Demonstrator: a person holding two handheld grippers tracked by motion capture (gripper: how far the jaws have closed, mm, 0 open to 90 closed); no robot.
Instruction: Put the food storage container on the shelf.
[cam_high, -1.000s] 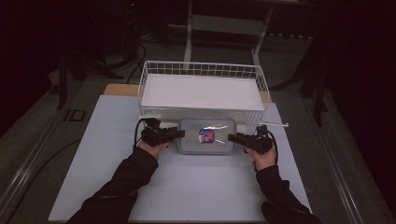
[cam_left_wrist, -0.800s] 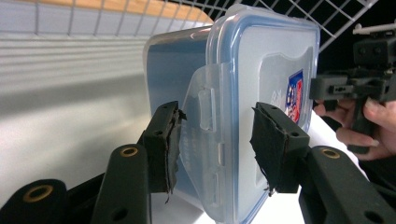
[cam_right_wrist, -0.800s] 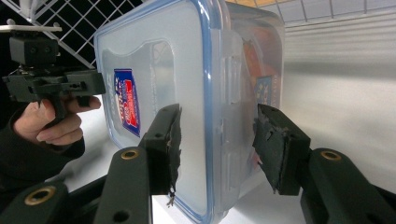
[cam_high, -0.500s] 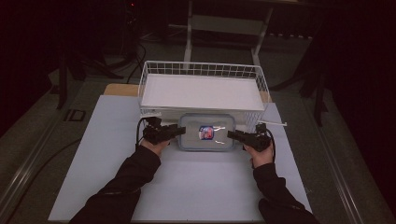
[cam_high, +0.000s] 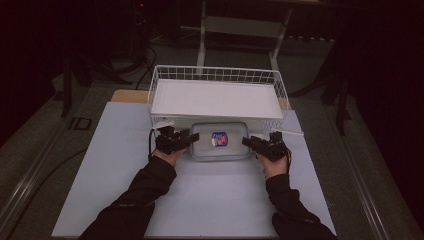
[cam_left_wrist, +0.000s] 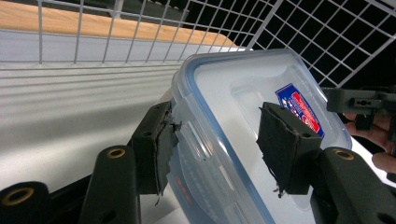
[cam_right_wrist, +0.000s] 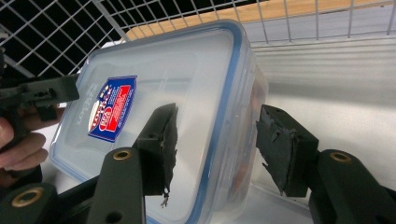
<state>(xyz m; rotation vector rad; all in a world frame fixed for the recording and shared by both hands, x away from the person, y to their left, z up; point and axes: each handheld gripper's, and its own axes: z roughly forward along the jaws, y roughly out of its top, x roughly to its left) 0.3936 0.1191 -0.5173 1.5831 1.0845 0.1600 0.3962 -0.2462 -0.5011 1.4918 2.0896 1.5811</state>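
Clear lidded container (cam_high: 220, 141) with blue seal and red-blue label (cam_high: 219, 139), lying on the white counter (cam_high: 115, 150) toward its far edge, just in front of the white wire basket (cam_high: 215, 80). My left gripper (cam_high: 188, 138) straddles its left end, fingers (cam_left_wrist: 154, 140) spread around the rim; my right gripper (cam_high: 249, 143) likewise straddles the right end, fingers (cam_right_wrist: 161, 144) released, not clamped.

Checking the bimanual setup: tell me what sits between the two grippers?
A lidded plastic container, in the high view, between left gripper and right gripper.
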